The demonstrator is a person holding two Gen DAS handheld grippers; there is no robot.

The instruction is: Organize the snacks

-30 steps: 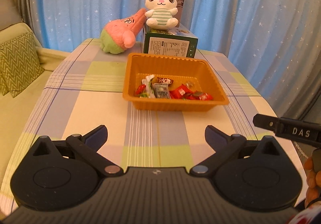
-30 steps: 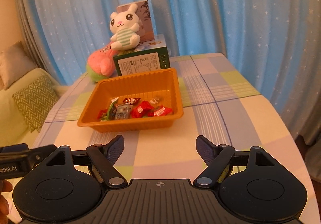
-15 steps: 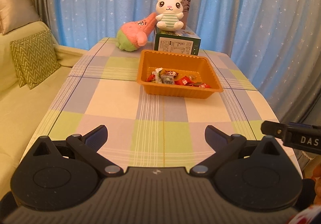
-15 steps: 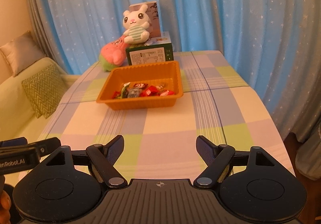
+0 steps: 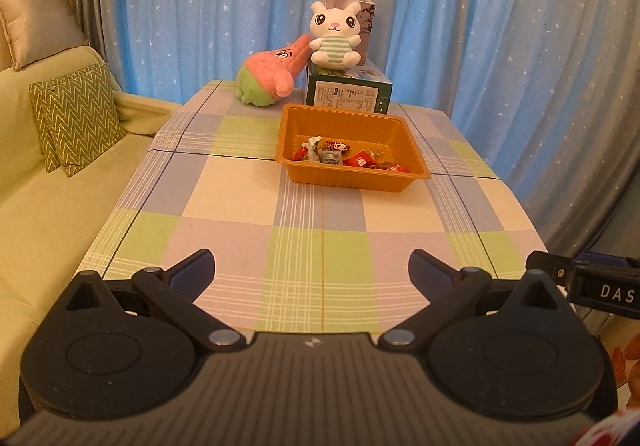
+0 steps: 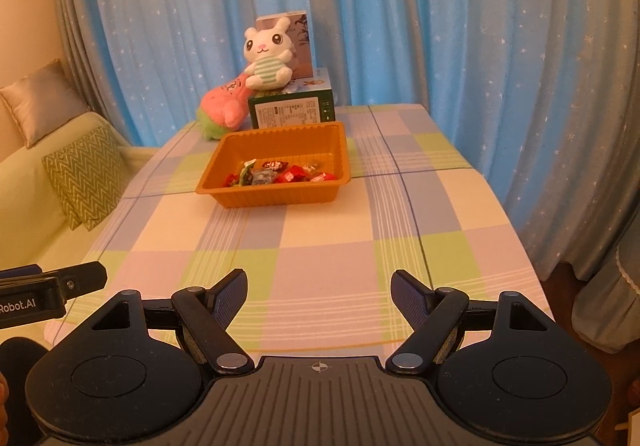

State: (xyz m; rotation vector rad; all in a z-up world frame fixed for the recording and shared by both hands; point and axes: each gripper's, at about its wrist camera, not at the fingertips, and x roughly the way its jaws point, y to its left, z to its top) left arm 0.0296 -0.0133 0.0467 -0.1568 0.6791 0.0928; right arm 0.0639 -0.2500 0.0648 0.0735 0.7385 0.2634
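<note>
An orange tray (image 5: 412, 173) stands past the middle of the checked table and also shows in the right wrist view (image 6: 224, 188). Several wrapped snacks (image 5: 344, 158) lie along its near side, and show too in the right wrist view (image 6: 280, 175). My left gripper (image 5: 312, 266) is open and empty over the table's near edge, far from the tray. My right gripper (image 6: 319, 284) is open and empty, also at the near edge. Each gripper's side shows in the other's view.
A green box (image 5: 348, 96) stands behind the tray with a white bunny plush (image 5: 334, 34) on it and a pink and green plush (image 5: 268, 74) beside it. A sofa with a zigzag cushion (image 5: 76, 118) lies left. Blue curtains hang behind and to the right.
Both grippers have pulled back from the tray toward the table's near edge, so the tray looks smaller and farther. Both stay open and empty.
</note>
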